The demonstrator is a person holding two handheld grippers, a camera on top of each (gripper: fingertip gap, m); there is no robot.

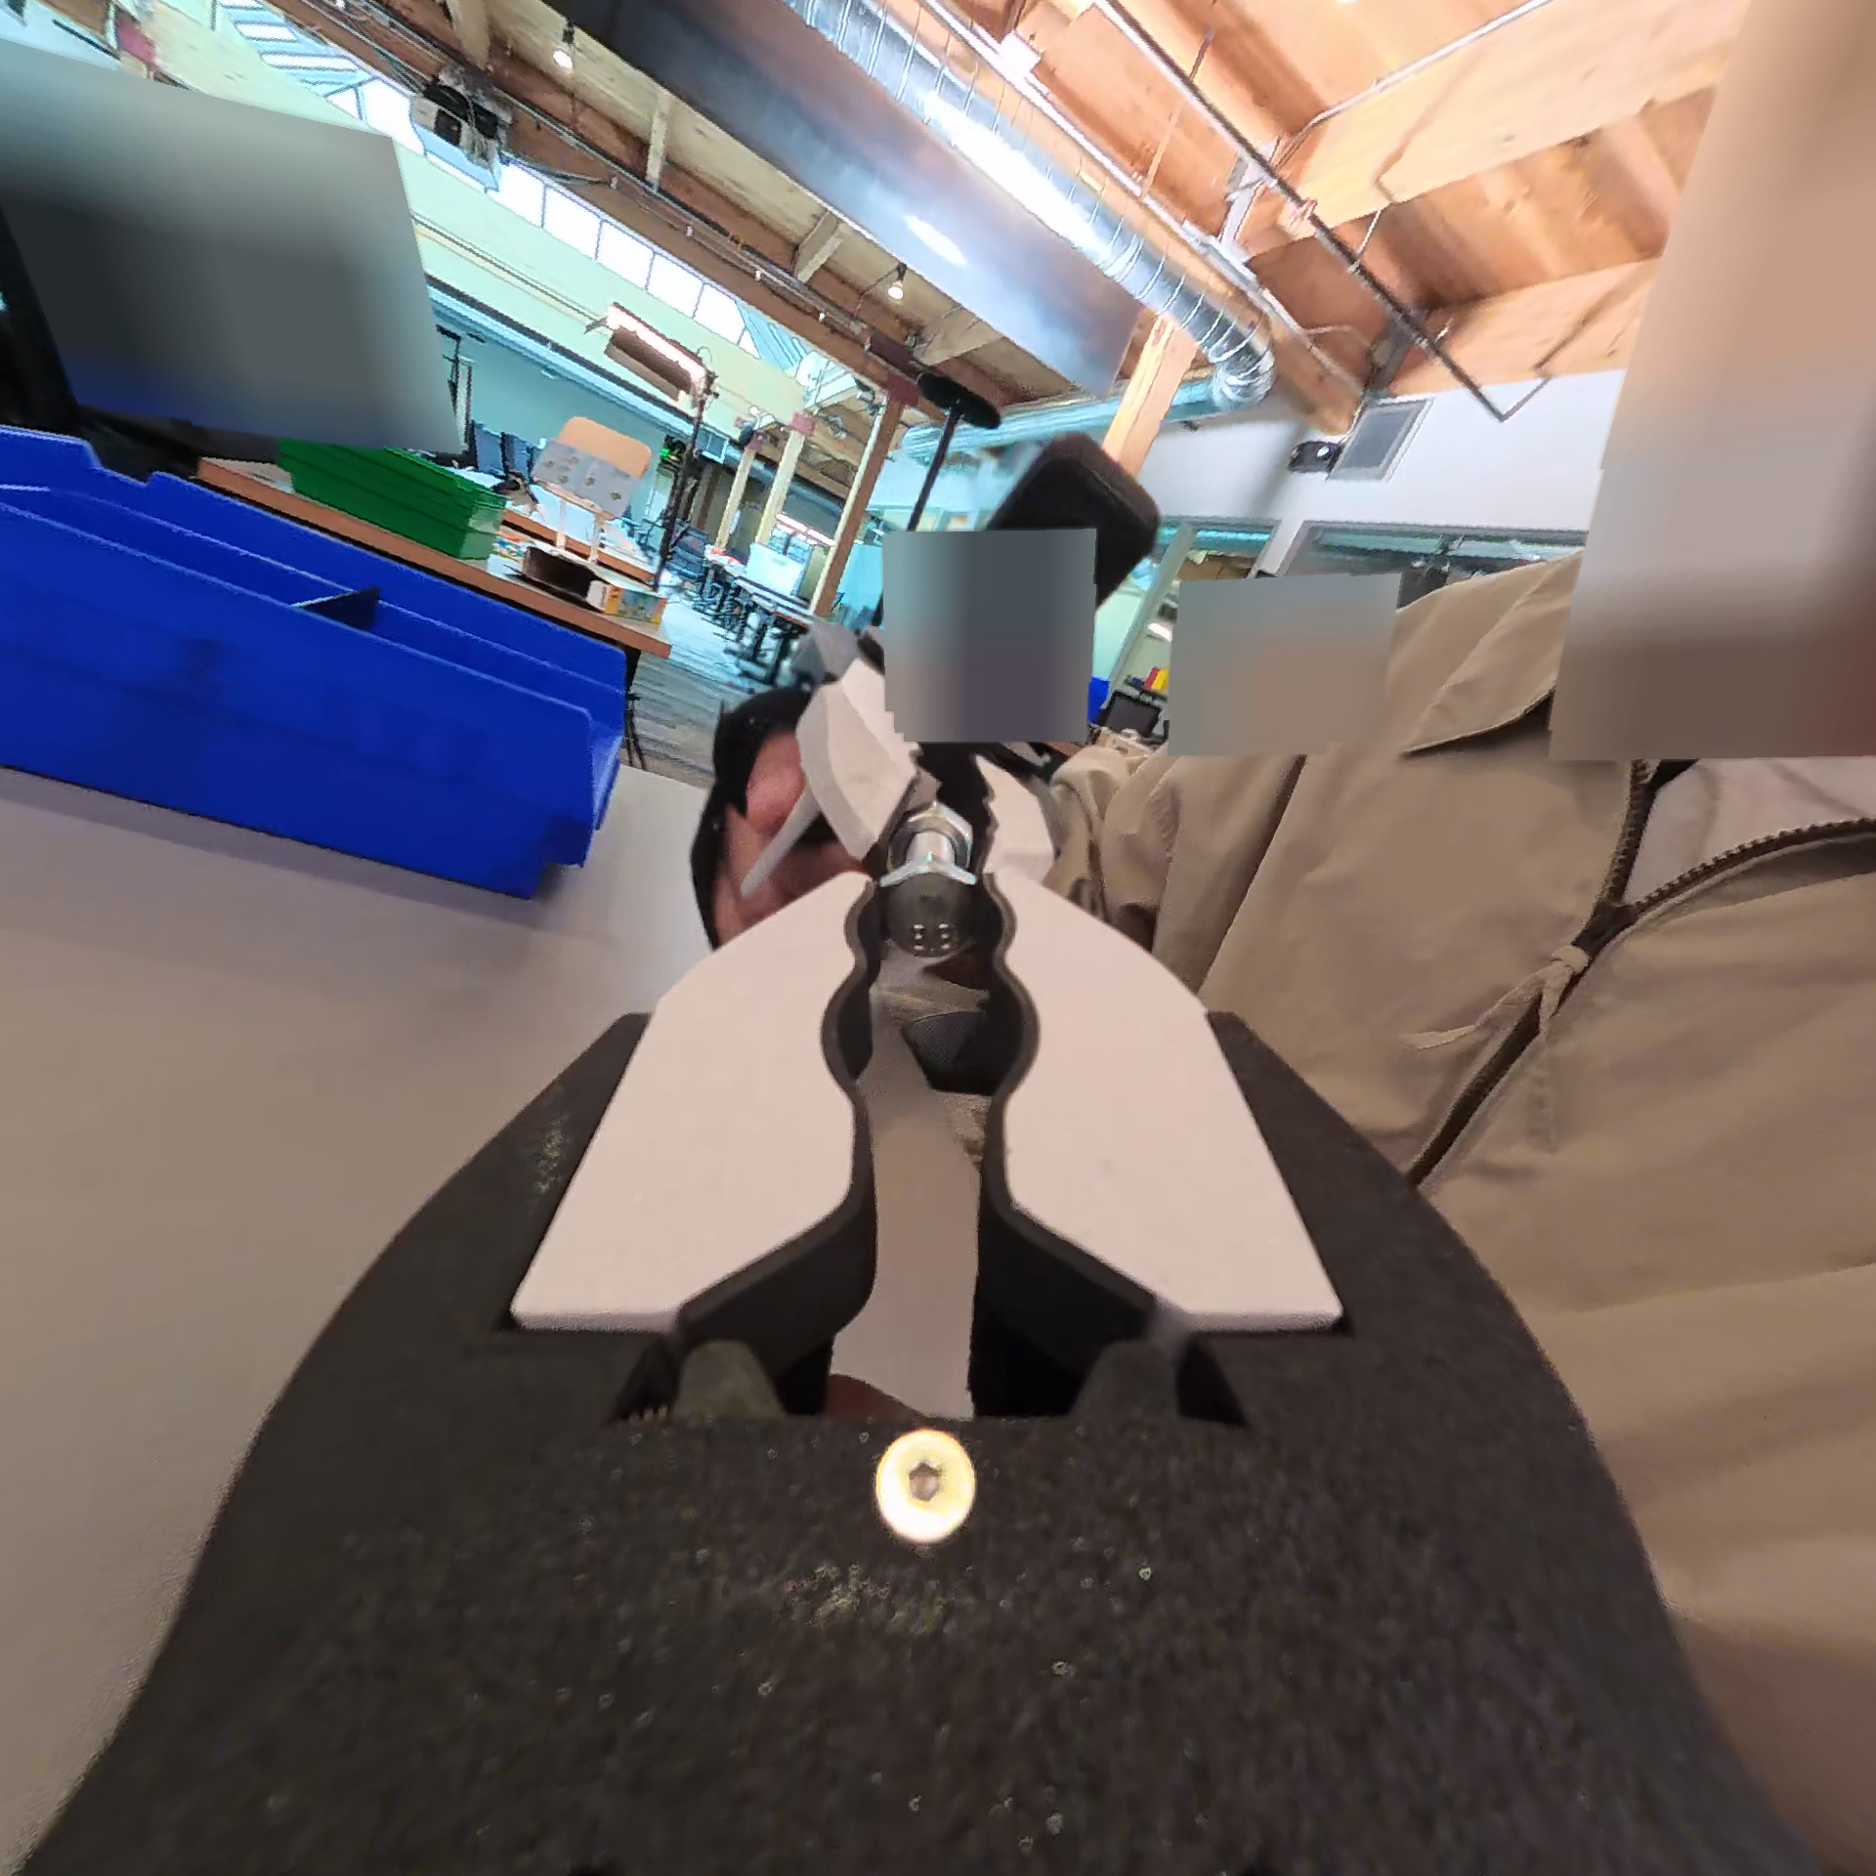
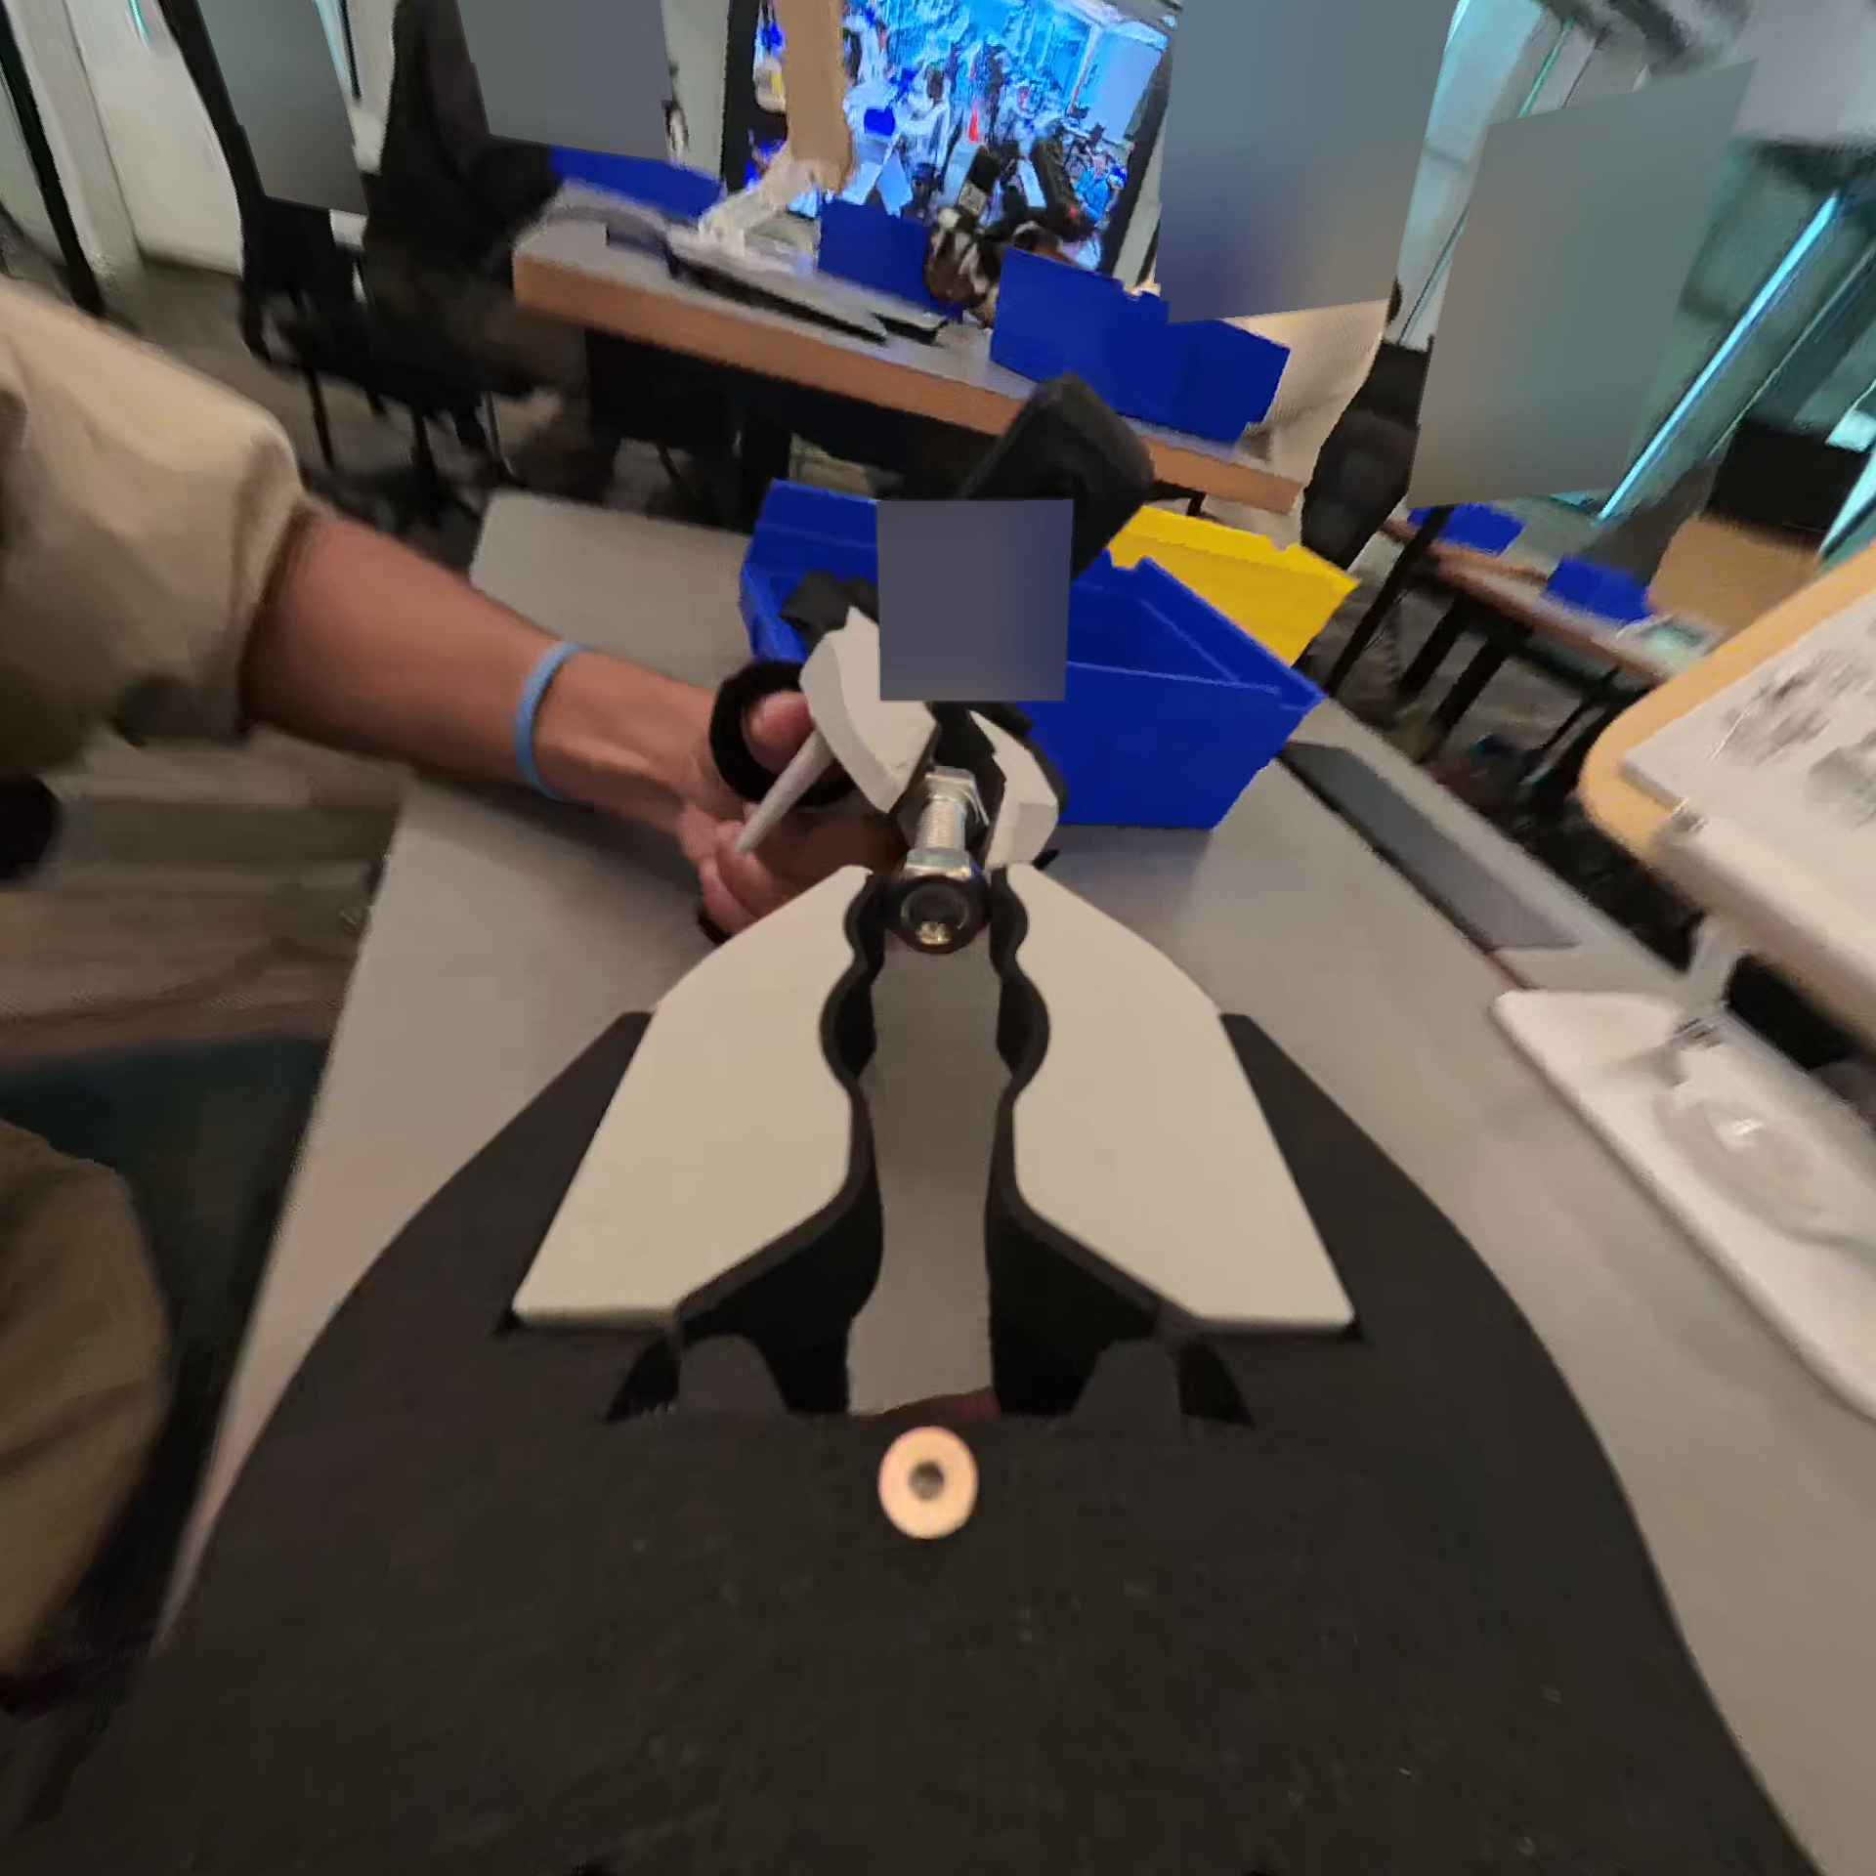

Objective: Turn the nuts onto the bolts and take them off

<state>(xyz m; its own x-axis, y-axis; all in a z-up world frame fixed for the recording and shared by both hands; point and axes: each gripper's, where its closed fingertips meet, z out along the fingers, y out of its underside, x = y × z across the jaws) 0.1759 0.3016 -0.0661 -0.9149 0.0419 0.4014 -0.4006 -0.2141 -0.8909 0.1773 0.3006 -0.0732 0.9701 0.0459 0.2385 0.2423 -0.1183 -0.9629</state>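
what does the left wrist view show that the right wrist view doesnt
Only the left wrist view: the bolt head end-on in the left gripper, a wooden ceiling with a silver duct, green trays, a beige zipped jacket.
Only the right wrist view: the nut in the right gripper, a forearm with a blue wristband, a yellow bin.
Both: the bolt held between the two grippers, blue bins, the grey table.

Left wrist view: bright, daylight from high windows (image 1: 650,254) plus ceiling lamps (image 1: 561,58), glare on the duct (image 1: 914,193). Strong fisheye bend at edges. Close tool base soft, grainy. Right wrist view: dimmer, motion blur across background and right edge, blown-out screen (image 2: 975,112). Soft shadows on counter (image 2: 528,914).
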